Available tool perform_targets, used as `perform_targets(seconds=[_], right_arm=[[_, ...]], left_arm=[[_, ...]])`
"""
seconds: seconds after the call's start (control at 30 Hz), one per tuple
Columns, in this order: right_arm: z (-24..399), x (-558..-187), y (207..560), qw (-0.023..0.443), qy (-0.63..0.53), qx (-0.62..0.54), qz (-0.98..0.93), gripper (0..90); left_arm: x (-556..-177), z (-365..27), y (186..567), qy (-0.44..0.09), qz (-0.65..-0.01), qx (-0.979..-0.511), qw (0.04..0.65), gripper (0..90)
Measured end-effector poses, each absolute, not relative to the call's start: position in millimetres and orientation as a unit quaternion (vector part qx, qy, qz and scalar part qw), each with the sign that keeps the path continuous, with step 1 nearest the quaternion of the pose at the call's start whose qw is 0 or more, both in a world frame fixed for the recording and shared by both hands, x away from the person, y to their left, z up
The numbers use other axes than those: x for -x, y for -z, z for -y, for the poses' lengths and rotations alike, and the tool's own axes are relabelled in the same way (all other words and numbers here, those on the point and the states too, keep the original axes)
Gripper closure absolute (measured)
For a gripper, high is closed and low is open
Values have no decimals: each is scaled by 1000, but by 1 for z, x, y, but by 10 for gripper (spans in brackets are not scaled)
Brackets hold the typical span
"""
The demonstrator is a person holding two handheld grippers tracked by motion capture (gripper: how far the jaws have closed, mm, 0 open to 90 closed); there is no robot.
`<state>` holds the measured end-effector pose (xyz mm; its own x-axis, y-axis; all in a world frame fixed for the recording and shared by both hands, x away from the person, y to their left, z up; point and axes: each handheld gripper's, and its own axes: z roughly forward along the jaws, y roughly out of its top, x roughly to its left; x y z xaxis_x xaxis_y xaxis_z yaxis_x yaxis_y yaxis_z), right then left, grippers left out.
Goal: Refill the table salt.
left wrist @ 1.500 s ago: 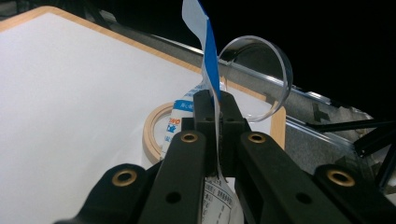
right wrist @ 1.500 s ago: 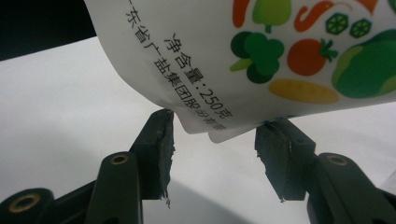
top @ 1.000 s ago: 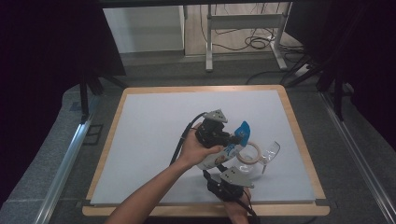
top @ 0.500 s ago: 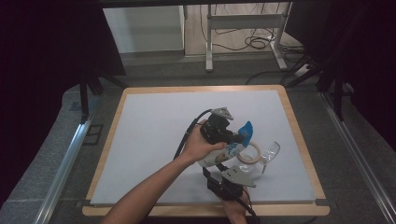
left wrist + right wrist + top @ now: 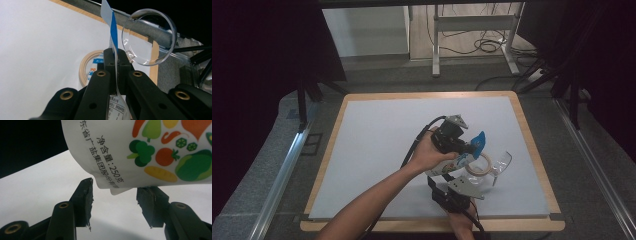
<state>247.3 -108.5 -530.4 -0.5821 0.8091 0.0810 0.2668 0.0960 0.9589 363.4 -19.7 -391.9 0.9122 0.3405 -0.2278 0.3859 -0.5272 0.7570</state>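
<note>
The left gripper (image 5: 116, 58) is clenched on the blue-and-white top edge of a salt pouch (image 5: 140, 150), whose lower print is cut off. The right gripper (image 5: 115, 195), jaws apart, sits just under the pouch's bottom corner. Beside the pouch lie a tape roll (image 5: 478, 165) and a clear glass (image 5: 149, 37) on the tabletop (image 5: 377, 135).

I see open white mat (image 5: 377, 150) across the left and far portions of the table, while the tape roll (image 5: 478, 165) and clear glass (image 5: 501, 165), just beside the held pouch (image 5: 457, 161), obstruct passage near the right edge.
</note>
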Motion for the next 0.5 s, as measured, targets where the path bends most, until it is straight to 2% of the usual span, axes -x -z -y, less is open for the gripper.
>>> perform_targets(seconds=[0.5], right_arm=[[104,-250,528,249,-558,-388,-690,479]], left_arm=[[-365,26,388,19,-200,-886,418,900]])
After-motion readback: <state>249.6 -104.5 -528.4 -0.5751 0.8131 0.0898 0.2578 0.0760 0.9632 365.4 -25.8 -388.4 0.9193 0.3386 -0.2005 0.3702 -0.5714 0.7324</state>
